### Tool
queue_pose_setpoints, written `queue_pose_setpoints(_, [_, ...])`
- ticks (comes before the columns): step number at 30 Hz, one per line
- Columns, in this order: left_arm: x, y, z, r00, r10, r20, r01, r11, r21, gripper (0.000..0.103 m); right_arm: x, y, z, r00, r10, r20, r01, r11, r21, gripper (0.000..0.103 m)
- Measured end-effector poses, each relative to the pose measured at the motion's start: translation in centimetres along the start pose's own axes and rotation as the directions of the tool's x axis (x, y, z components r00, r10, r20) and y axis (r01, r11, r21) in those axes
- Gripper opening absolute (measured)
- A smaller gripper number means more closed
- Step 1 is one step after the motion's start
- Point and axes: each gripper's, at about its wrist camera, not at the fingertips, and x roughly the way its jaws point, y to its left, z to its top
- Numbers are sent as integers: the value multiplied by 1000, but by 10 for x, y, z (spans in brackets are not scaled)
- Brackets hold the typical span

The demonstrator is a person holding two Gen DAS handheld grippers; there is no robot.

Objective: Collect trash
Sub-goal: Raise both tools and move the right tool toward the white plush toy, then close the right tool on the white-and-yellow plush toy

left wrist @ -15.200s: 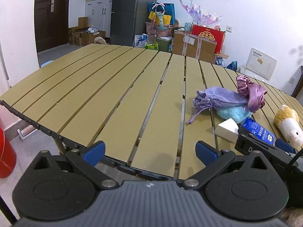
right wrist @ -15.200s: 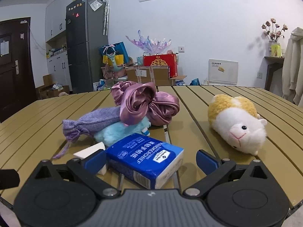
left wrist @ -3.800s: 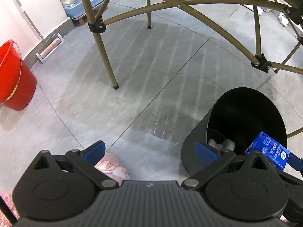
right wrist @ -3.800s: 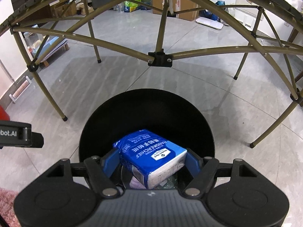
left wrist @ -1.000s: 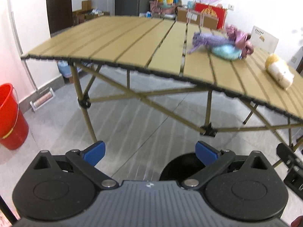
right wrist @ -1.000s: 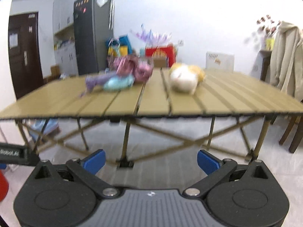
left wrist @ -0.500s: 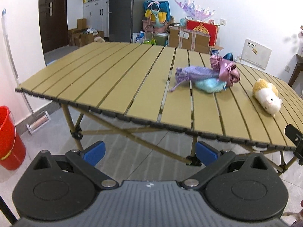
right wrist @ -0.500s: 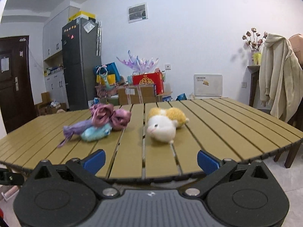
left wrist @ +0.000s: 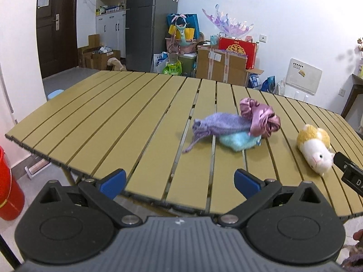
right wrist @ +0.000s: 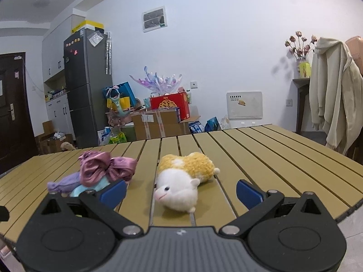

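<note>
Where both claws gape empty: one plush hamster (right wrist: 185,181), one pouch (left wrist: 219,125), one scrunchie (left wrist: 259,117)

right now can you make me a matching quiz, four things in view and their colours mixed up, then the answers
Things:
1. drawstring pouch
2. satin scrunchie
3. plush hamster
4. bucket on the floor

Colours:
A. red
B. yellow and white
C. lilac
D. shiny mauve pink

Pairs: 1-C, 2-D, 3-B, 4-A
</note>
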Motion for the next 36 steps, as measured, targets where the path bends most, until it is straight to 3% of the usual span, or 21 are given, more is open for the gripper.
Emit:
queue_pose_setpoints(9, [34,-9,21,1000,5,0,-5,1000,6,103,58,-3,5,997,8,-73,-6,999,32,103])
queue_pose_setpoints(20, [72,-17,33,1000,-14,-18,15,999,40,103,121,13,9,975,56,-214,-46,998,52,102])
queue_pose_setpoints(26, [84,-32,37,999,-43,-19,45,996,78,103,143,17,8,962,68,-266,-49,996,77,77])
queue_pose_setpoints(29, [86,-39,37,998,-54,-15,55,994,97,103,150,15,8,958,66,-279,-45,996,82,53])
queue_pose_setpoints(36, [88,-56,39,998,-65,3,64,991,119,103,155,8,5,954,100,-283,-68,991,119,52])
